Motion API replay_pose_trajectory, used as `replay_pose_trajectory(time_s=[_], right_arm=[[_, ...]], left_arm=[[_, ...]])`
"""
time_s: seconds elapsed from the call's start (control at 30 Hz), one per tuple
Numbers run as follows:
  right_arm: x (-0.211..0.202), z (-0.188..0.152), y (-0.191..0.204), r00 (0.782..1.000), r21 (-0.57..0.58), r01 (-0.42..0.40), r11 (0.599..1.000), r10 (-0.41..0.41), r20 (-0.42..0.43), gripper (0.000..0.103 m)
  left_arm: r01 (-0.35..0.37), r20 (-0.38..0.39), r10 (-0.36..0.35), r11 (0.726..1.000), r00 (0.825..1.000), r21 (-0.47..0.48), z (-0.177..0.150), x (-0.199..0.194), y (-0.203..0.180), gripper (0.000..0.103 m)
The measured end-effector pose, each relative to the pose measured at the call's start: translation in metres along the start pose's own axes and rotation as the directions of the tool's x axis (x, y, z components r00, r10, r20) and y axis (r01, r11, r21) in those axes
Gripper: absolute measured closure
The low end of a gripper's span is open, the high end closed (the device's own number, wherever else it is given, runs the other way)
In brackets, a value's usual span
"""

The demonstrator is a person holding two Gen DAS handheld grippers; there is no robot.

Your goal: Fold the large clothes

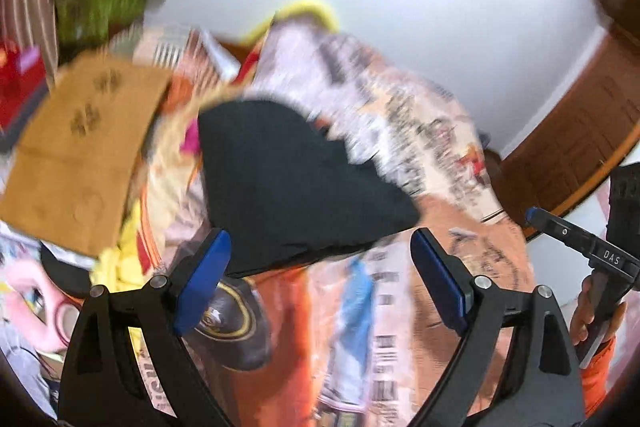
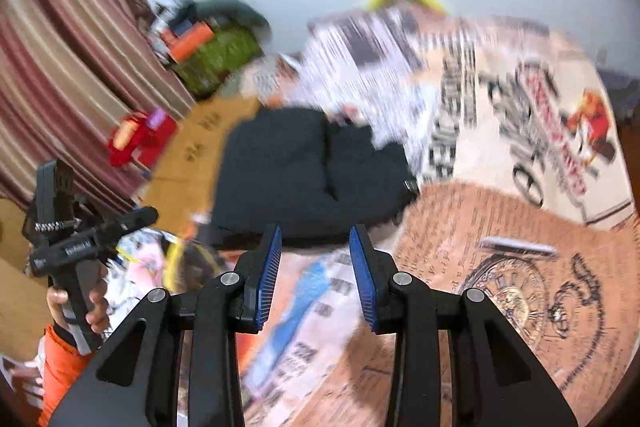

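On the printed newspaper-pattern bedcover [image 2: 500, 227], just beyond both sets of tongs, lies the black soft fabric garment [image 2: 312, 167], bunched into a thick folded heap beside a brown cardboard sheet [image 1: 80, 155]. It looks light, limp and non-slippery, so I judge it best pinched at a near edge or corner, where the layers are thin. The left gripper [image 1: 320, 279] stands wide open and holds nothing, while the right gripper [image 2: 316, 275] is narrowly parted, also empty, touching no cloth.
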State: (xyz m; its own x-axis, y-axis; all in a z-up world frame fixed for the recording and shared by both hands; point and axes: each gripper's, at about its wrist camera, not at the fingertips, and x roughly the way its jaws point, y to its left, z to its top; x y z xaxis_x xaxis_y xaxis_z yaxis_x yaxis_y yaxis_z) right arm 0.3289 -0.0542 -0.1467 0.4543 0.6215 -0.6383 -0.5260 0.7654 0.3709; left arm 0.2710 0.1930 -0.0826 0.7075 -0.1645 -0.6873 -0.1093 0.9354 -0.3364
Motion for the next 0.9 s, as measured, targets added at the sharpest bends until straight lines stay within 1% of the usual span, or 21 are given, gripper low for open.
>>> replay_pose_trajectory(time_s=[0.07, 0.1, 0.17, 0.2, 0.23, 0.27, 0.3, 0.33, 0.37, 0.4, 0.43, 0.47, 0.57, 0.6, 0.67, 0.7, 0.77, 0.8, 0.83, 0.87, 0.9], right_arm=[[-0.039, -0.004, 0.023, 0.996, -0.046, -0.015, 0.999, 0.019, 0.087, 0.07], [-0.049, -0.006, 0.032, 0.993, -0.065, -0.016, 0.998, 0.023, 0.119, 0.068], [-0.087, -0.016, 0.056, 0.973, -0.122, -0.021, 0.992, 0.049, 0.225, 0.063], [-0.099, -0.02, 0.067, 0.962, -0.143, -0.019, 0.989, 0.058, 0.267, 0.059], [-0.108, -0.022, 0.073, 0.953, -0.156, -0.016, 0.988, 0.062, 0.295, 0.057], [-0.125, -0.03, 0.085, 0.936, -0.183, -0.002, 0.983, 0.067, 0.347, 0.057], [-0.131, -0.032, 0.092, 0.926, -0.195, 0.006, 0.981, 0.068, 0.37, 0.057], [-0.145, -0.041, 0.102, 0.908, -0.215, 0.022, 0.976, 0.07, 0.412, 0.057], [-0.15, -0.046, 0.106, 0.899, -0.222, 0.029, 0.975, 0.072, 0.431, 0.057], [-0.159, -0.055, 0.114, 0.883, -0.233, 0.038, 0.972, 0.077, 0.462, 0.057], [-0.164, -0.059, 0.118, 0.875, -0.241, 0.041, 0.97, 0.082, 0.478, 0.057], [-0.169, -0.067, 0.122, 0.864, -0.247, 0.043, 0.968, 0.088, 0.496, 0.057], [-0.177, -0.085, 0.131, 0.841, -0.25, 0.067, 0.966, 0.08, 0.536, 0.057], [-0.178, -0.089, 0.132, 0.835, -0.249, 0.071, 0.966, 0.079, 0.544, 0.057], [-0.181, -0.096, 0.134, 0.826, -0.248, 0.078, 0.966, 0.077, 0.559, 0.057], [-0.184, -0.099, 0.137, 0.822, -0.254, 0.084, 0.964, 0.077, 0.565, 0.055], [-0.19, -0.107, 0.138, 0.807, -0.253, 0.111, 0.961, 0.061, 0.588, 0.046], [-0.192, -0.111, 0.141, 0.795, -0.252, 0.135, 0.958, 0.047, 0.604, 0.038], [-0.193, -0.113, 0.143, 0.79, -0.253, 0.151, 0.956, 0.038, 0.612, 0.03], [-0.193, -0.114, 0.144, 0.784, -0.253, 0.168, 0.953, 0.026, 0.62, 0.028], [-0.194, -0.116, 0.146, 0.778, -0.248, 0.186, 0.951, 0.012, 0.628, 0.024]], left_arm=[[-0.006, 0.087, 0.002, 0.999, 0.996, 0.044, -0.001, -0.043, -0.024, 0.012], [-0.011, 0.136, 0.002, 0.998, 0.991, 0.067, -0.004, -0.063, -0.037, 0.012], [-0.031, 0.227, 0.005, 0.993, 0.974, 0.115, -0.011, -0.1, -0.058, 0.012], [-0.054, 0.279, 0.014, 0.989, 0.96, 0.136, -0.017, -0.119, -0.07, 0.012], [-0.074, 0.323, 0.021, 0.985, 0.946, 0.153, -0.023, -0.136, -0.081, 0.012], [-0.088, 0.361, 0.021, 0.982, 0.932, 0.169, -0.031, -0.15, -0.089, 0.012], [-0.092, 0.402, 0.012, 0.979, 0.915, 0.181, -0.039, -0.165, -0.097, 0.012], [-0.097, 0.437, 0.006, 0.978, 0.899, 0.186, -0.046, -0.182, -0.106, 0.012], [-0.105, 0.475, 0.003, 0.976, 0.88, 0.19, -0.056, -0.197, -0.113, 0.012], [-0.114, 0.502, 0.002, 0.975, 0.865, 0.193, -0.064, -0.207, -0.119, 0.012], [-0.121, 0.527, 0.0, 0.973, 0.85, 0.195, -0.071, -0.214, -0.122, 0.012], [-0.136, 0.559, 0.002, 0.971, 0.829, 0.198, -0.082, -0.225, -0.128, 0.012], [-0.179, 0.625, 0.008, 0.961, 0.78, 0.211, -0.107, -0.244, -0.142, 0.012], [-0.198, 0.648, 0.014, 0.957, 0.762, 0.213, -0.117, -0.25, -0.146, 0.012], [-0.227, 0.68, 0.033, 0.954, 0.732, 0.198, -0.131, -0.258, -0.15, 0.012], [-0.231, 0.691, 0.036, 0.954, 0.722, 0.192, -0.138, -0.262, -0.152, 0.012], [-0.232, 0.702, 0.035, 0.954, 0.711, 0.188, -0.146, -0.266, -0.153, 0.01], [-0.236, 0.707, 0.037, 0.954, 0.706, 0.185, -0.15, -0.268, -0.154, 0.009], [-0.242, 0.71, 0.042, 0.953, 0.703, 0.183, -0.153, -0.268, -0.155, 0.004], [-0.25, 0.715, 0.049, 0.951, 0.698, 0.179, -0.156, -0.269, -0.156, 0.001], [-0.26, 0.719, 0.057, 0.95, 0.693, 0.174, -0.16, -0.27, -0.157, 0.001]])
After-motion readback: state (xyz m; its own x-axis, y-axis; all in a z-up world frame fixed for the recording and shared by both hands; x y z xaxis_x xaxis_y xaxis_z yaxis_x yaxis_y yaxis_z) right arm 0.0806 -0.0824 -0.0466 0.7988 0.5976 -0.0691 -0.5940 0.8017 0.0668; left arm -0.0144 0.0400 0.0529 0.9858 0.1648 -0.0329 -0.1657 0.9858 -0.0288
